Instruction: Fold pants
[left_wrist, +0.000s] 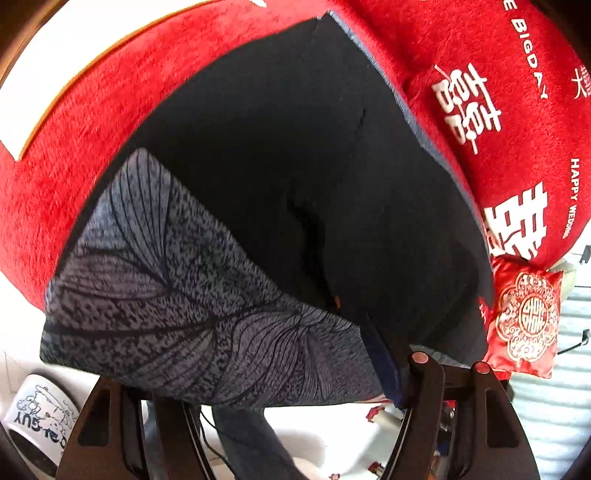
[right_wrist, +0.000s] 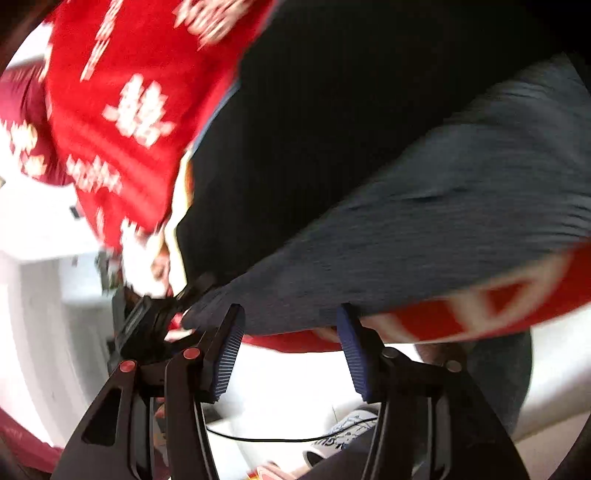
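Observation:
The pants (left_wrist: 288, 177) are black with a grey leaf-print part (left_wrist: 177, 314), spread over a red cushioned surface (left_wrist: 92, 122). In the left wrist view my left gripper (left_wrist: 280, 391) has the printed cloth lying over its fingers, which hides the pads. In the right wrist view the pants (right_wrist: 406, 229) show as black and grey cloth, blurred by motion. My right gripper (right_wrist: 291, 325) is open, its blue ribbed pads (right_wrist: 227, 354) apart and empty just under the grey hem. The other gripper (right_wrist: 155, 317) shows at the left, at the cloth's edge.
A red pillow with white wedding lettering (left_wrist: 517, 129) lies right of the pants, and a small red embroidered sachet (left_wrist: 524, 321) beside it. A white printed mug (left_wrist: 37, 417) sits below on a white surface. A black cable (right_wrist: 280, 439) runs under my right gripper.

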